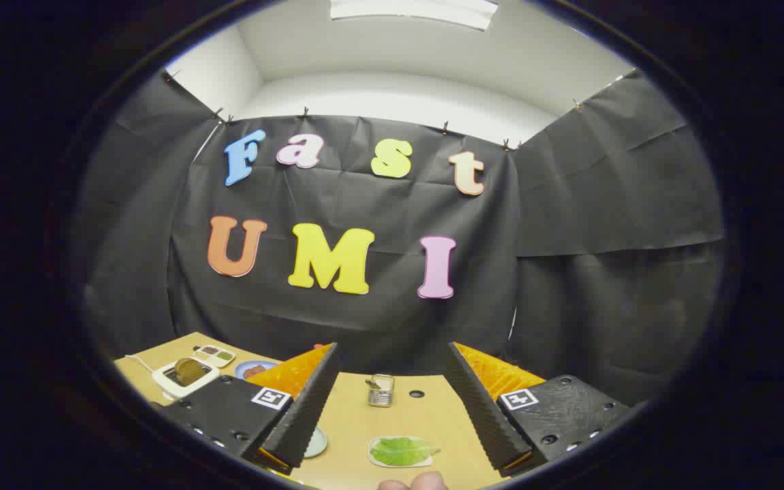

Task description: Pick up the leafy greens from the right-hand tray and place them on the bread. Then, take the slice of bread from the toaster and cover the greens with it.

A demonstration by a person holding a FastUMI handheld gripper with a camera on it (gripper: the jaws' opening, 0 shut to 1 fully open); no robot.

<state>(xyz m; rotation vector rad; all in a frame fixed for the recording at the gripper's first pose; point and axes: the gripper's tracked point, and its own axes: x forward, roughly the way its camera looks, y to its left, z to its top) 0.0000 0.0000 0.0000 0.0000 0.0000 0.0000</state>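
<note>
My gripper [392, 364] hangs high over the wooden table [351, 415], open wide, with nothing between its black ridged fingers [303, 408]. A flat green leaf [402, 450] lies on a small white tray [380, 462] below and between the fingers. Beyond the left finger stands the white toaster [183, 376] with a brown bread slice [189, 370] in its slot. A pale green plate [317, 442] peeks out beside the left finger; what lies on it is hidden.
A small metal rack [380, 390] stands at the far middle of the table. A blue plate [253, 369] and a divided white tray [215, 354] sit by the toaster. A person's fingertips [412, 482] show at the near edge. Black cloth walls the booth.
</note>
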